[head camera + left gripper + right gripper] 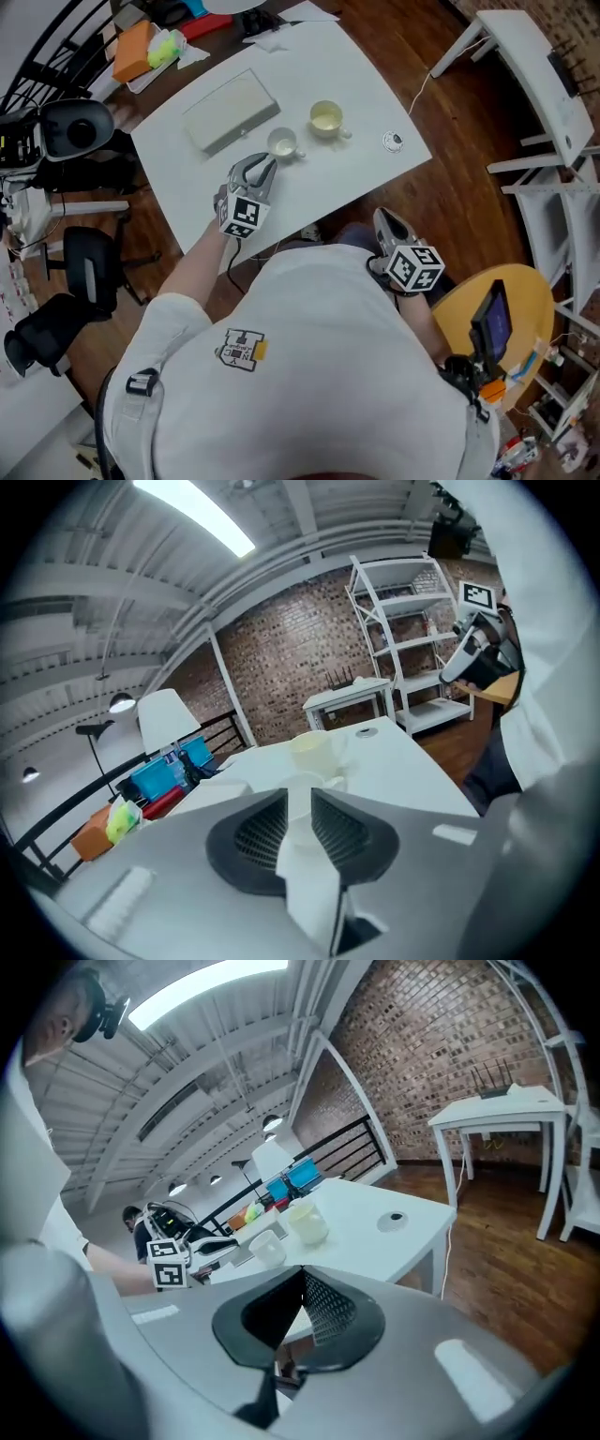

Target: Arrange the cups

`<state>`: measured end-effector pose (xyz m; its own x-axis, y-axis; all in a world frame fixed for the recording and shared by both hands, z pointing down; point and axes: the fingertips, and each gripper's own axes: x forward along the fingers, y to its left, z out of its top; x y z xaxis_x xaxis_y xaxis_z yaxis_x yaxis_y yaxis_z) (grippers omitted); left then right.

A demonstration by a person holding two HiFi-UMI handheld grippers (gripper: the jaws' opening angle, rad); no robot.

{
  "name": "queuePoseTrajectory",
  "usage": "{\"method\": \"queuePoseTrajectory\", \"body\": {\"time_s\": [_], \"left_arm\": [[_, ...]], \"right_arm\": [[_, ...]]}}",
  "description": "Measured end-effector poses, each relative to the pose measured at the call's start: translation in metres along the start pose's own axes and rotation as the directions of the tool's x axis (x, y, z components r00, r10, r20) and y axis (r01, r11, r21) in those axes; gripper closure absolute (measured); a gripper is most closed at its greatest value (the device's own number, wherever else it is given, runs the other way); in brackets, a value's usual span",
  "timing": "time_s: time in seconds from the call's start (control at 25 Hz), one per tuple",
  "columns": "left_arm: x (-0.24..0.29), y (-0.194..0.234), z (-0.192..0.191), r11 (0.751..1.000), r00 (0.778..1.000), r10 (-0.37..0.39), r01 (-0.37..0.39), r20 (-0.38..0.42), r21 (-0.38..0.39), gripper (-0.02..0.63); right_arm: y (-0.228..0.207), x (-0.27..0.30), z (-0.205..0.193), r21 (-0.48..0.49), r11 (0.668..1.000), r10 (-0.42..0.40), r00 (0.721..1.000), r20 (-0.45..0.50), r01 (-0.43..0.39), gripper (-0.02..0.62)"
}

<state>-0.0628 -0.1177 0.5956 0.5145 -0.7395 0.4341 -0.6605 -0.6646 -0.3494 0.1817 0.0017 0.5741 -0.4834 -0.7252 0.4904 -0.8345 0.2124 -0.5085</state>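
White table (347, 66): small cup (282, 143), cream cup (325, 118) upright, handles rightward.

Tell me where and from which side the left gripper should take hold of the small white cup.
Probably the near wall of the small white cup, with one jaw inside the rim, coming from the person's side, where the left gripper is. The cup stands upright and open, and its handle sticks out to the right, on the cream cup's side.
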Motion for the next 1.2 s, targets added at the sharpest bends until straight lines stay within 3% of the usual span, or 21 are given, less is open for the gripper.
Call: {"method": "queuePoseTrajectory", "body": {"time_s": [0.12, 0.24, 0.36, 0.48, 0.68, 0.92, 1.04, 1.2], "left_arm": [[0.015, 0.006, 0.000, 0.996, 0.997, -0.080, 0.080, -0.005, 0.041, 0.455], [0.033, 0.006, 0.002, 0.983, 0.984, -0.174, 0.175, -0.024, 0.055, 0.319], [0.046, 0.002, 0.000, 0.971, 0.971, -0.236, 0.237, -0.043, 0.026, 0.234], [0.059, 0.005, -0.002, 0.967, 0.967, -0.253, 0.251, -0.028, -0.039, 0.182], [0.076, 0.004, -0.005, 0.955, 0.963, -0.269, 0.270, 0.032, -0.120, 0.152], [0.083, -0.015, -0.007, 0.916, 0.919, -0.392, 0.395, 0.049, -0.071, 0.130], [0.087, -0.015, -0.011, 0.921, 0.920, -0.389, 0.390, 0.045, -0.014, 0.158], [0.090, -0.012, -0.009, 0.934, 0.931, -0.354, 0.357, 0.085, -0.015, 0.186]], "right_arm": [[0.007, 0.024, 0.018, -0.093, 0.994, 0.056, 0.998, -0.039, -0.059, 0.595], [0.007, 0.050, 0.039, -0.161, 0.979, 0.112, 0.990, -0.084, -0.125, 0.595], [0.002, 0.068, 0.056, -0.179, 0.968, 0.151, 0.980, -0.129, -0.173, 0.595], [-0.002, 0.081, 0.076, -0.208, 0.958, 0.168, 0.974, -0.151, -0.198, 0.595], [-0.013, 0.083, 0.087, -0.216, 0.959, 0.147, 0.973, -0.181, -0.185, 0.595], [-0.020, 0.081, 0.086, -0.211, 0.967, 0.099, 0.974, -0.206, -0.143, 0.595], [-0.019, 0.079, 0.080, -0.202, 0.972, 0.079, 0.973, -0.217, -0.124, 0.595], [-0.017, 0.079, 0.073, -0.195, 0.975, 0.062, 0.973, -0.223, -0.107, 0.595]]}}
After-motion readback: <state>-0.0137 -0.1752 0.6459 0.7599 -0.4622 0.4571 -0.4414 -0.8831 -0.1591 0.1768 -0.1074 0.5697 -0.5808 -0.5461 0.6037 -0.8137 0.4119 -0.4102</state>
